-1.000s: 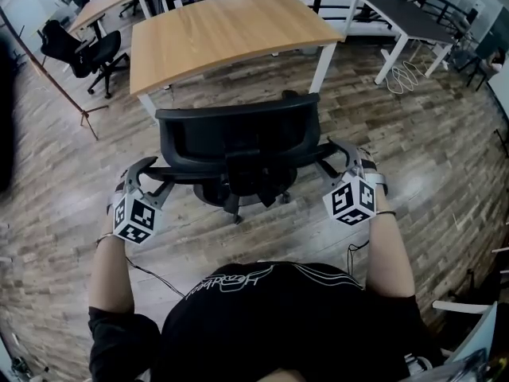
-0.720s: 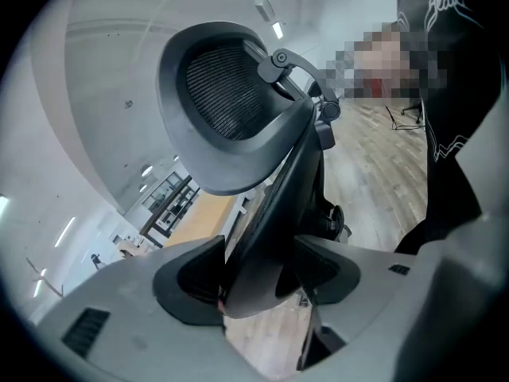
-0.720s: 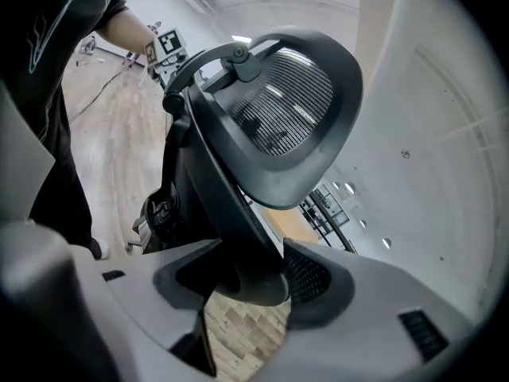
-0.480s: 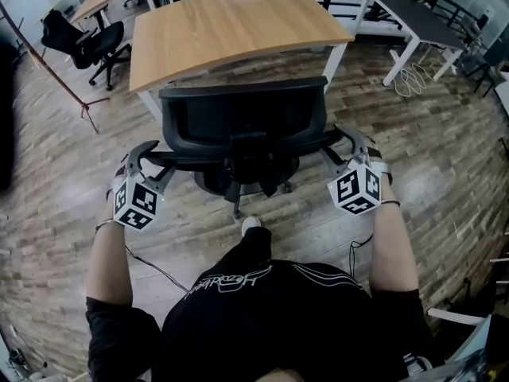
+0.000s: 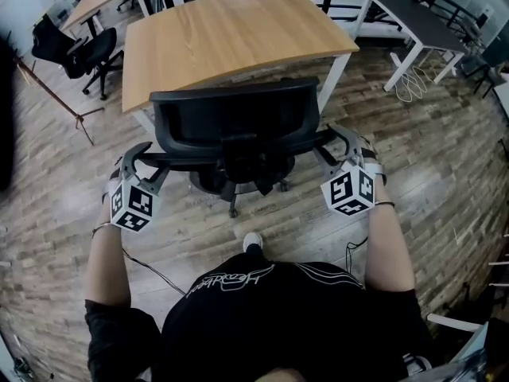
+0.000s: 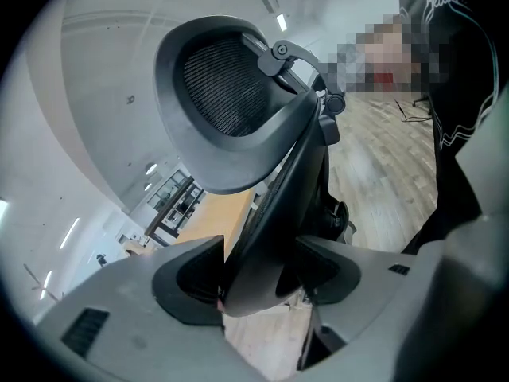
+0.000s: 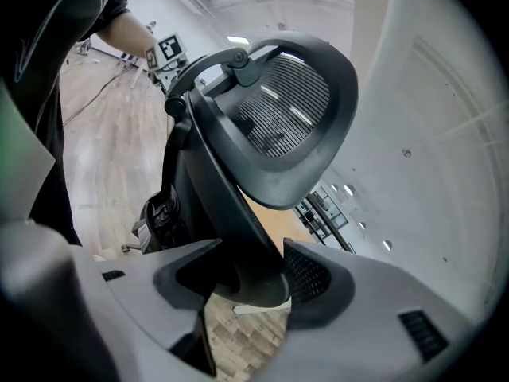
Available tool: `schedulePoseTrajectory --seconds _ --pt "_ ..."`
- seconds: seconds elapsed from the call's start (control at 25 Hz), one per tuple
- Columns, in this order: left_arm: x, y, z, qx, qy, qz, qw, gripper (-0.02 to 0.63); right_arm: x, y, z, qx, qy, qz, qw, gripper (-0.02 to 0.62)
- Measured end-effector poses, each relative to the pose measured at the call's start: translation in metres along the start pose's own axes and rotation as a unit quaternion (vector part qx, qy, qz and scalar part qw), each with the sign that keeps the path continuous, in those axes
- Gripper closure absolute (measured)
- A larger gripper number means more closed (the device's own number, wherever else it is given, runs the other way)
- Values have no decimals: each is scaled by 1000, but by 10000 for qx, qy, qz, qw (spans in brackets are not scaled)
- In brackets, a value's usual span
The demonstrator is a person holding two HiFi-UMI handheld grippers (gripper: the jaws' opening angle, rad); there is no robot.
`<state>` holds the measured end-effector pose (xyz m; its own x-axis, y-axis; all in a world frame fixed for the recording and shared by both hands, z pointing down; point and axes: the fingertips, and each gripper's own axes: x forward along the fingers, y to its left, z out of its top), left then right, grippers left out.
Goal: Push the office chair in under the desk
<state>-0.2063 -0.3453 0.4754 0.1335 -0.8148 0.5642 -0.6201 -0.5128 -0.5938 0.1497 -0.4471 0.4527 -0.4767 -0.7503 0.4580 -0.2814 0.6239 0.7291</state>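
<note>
The black office chair [image 5: 235,118] stands just before the wooden desk [image 5: 231,34], and the top of its backrest reaches the desk's front edge. My left gripper [image 5: 137,165] is shut on the chair's left armrest [image 6: 266,237]. My right gripper [image 5: 343,148] is shut on the right armrest [image 7: 238,245]. In both gripper views the mesh backrest [image 6: 227,90] [image 7: 286,114] rises above the jaws and the armrest bar fills the gap between them. The chair's base [image 5: 235,189] shows below the backrest; the seat is hidden.
Another black chair [image 5: 79,50] sits at the back left beside a second wooden desk. A dark desk [image 5: 413,18] with white legs stands at the back right, with cables [image 5: 409,86] on the floor by it. A thin stand leg [image 5: 56,98] crosses the left floor.
The chair and both grippers have moved forward toward the desk, so the backrest now meets the desk's edge. A foot has stepped forward behind the chair.
</note>
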Motion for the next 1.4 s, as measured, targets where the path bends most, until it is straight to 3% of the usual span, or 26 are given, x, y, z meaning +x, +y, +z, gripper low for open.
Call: schedulePoseTrajectory --seconds 0.92,1.4 --pt "137 147 -7 -74 -5 177 9998 354 185 -103 27 -11 129 14 9999 334" --pt "170 169 -7 -213 241 331 9989 354 229 -128 26 -122 -241 85 9996 334"
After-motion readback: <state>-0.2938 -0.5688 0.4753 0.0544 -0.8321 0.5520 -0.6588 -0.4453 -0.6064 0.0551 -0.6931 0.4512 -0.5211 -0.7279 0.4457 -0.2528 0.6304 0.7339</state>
